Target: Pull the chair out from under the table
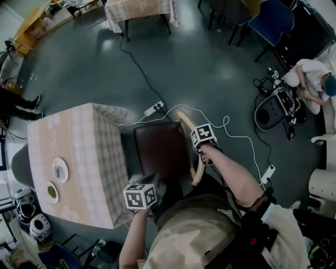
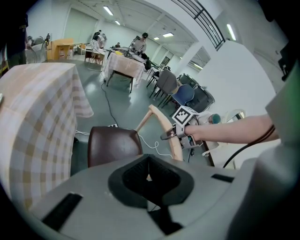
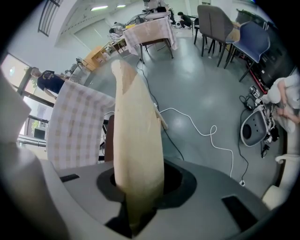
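Observation:
The chair has a dark brown seat [image 1: 160, 149] and a curved pale wooden backrest [image 1: 188, 123]. It stands beside the table [image 1: 84, 142], which wears a pink checked cloth; the seat's left edge is close against the cloth. My right gripper [image 1: 200, 157] is shut on the backrest [image 3: 136, 122], which fills its jaws. From the left gripper view the right gripper [image 2: 171, 136] shows on the backrest [image 2: 164, 129] beyond the seat [image 2: 112, 145]. My left gripper [image 1: 149, 182] hovers at the seat's near corner, its pads [image 2: 140, 180] together, with nothing held that I can see.
Two small plates [image 1: 60, 170] sit on the table. A power strip [image 1: 154, 109] and a white cable [image 1: 236, 137] lie on the floor behind the chair. A person [image 1: 311, 79] crouches at right by gear. Another clothed table [image 1: 139, 10] and a blue chair [image 1: 273, 21] stand farther off.

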`<control>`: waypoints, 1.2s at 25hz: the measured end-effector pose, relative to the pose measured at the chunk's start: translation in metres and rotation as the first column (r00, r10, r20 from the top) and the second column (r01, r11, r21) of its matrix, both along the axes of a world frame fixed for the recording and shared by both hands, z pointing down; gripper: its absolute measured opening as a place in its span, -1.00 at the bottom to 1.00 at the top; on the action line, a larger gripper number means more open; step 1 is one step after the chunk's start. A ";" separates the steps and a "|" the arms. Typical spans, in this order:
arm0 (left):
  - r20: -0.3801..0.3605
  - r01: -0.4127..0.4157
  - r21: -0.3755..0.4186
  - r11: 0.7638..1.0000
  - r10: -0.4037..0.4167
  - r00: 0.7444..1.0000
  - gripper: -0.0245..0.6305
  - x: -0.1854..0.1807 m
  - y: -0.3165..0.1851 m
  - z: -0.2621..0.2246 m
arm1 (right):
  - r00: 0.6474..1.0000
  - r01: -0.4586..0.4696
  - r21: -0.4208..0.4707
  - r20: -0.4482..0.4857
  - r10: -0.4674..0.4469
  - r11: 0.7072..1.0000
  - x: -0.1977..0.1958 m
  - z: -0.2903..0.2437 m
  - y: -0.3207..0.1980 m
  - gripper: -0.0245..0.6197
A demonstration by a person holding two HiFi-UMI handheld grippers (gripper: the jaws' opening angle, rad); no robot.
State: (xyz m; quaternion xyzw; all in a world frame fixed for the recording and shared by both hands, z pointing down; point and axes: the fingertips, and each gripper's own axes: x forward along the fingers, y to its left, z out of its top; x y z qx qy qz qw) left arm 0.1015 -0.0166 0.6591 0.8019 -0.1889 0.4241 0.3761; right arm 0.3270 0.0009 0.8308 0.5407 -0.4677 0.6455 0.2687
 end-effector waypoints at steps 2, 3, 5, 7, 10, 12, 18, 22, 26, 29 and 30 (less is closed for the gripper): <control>-0.004 -0.004 0.002 1.000 0.004 1.000 -0.91 0.004 0.003 0.001 | 1.000 -0.008 -0.005 -0.010 0.008 1.000 0.011 0.001 0.007 -0.58; 0.000 -0.004 0.002 1.000 0.004 1.000 -0.91 0.001 0.003 0.001 | 1.000 -0.013 -0.005 -0.010 0.013 1.000 0.013 0.000 0.009 -0.58; 0.011 0.004 -0.002 1.000 -0.004 1.000 -0.91 -0.006 0.003 0.002 | 1.000 -0.019 -0.003 -0.008 0.019 1.000 0.014 -0.002 0.010 -0.58; 0.015 0.018 -0.007 1.000 -0.018 1.000 -0.91 -0.009 0.004 0.002 | 1.000 -0.021 -0.005 -0.010 0.021 1.000 0.020 -0.005 0.011 -0.58; 0.012 0.033 -0.012 0.999 -0.033 0.999 -0.91 -0.011 0.006 0.003 | 0.999 -0.028 -0.007 -0.015 0.028 1.000 0.027 -0.006 0.014 -0.58; 0.013 0.041 -0.014 0.999 -0.041 0.999 -0.91 -0.010 0.008 0.004 | 1.000 -0.025 -0.004 -0.017 0.025 1.000 0.032 -0.007 0.013 -0.58; 0.011 0.037 -0.016 0.999 -0.037 0.999 -0.91 -0.001 0.008 0.007 | 0.999 -0.036 -0.004 -0.024 0.036 0.999 0.045 -0.007 0.020 -0.58; 0.000 0.037 -0.013 0.999 -0.037 0.999 -0.91 -0.001 0.002 0.007 | 0.999 -0.047 -0.006 -0.020 0.047 0.999 0.042 -0.003 0.022 -0.58; -0.005 0.030 -0.027 0.999 -0.030 1.000 -0.91 0.003 0.005 0.010 | 0.998 -0.057 -0.008 -0.018 0.057 0.998 0.044 -0.004 0.027 -0.58; -0.003 0.007 -0.040 0.999 -0.007 1.000 -0.91 0.006 0.009 0.015 | 0.997 -0.071 -0.009 -0.020 0.071 0.997 0.048 -0.004 0.034 -0.58; -0.002 0.005 -0.039 0.999 -0.005 1.000 -0.91 0.006 0.009 0.016 | 0.997 -0.076 -0.009 -0.021 0.076 0.997 0.049 -0.003 0.036 -0.58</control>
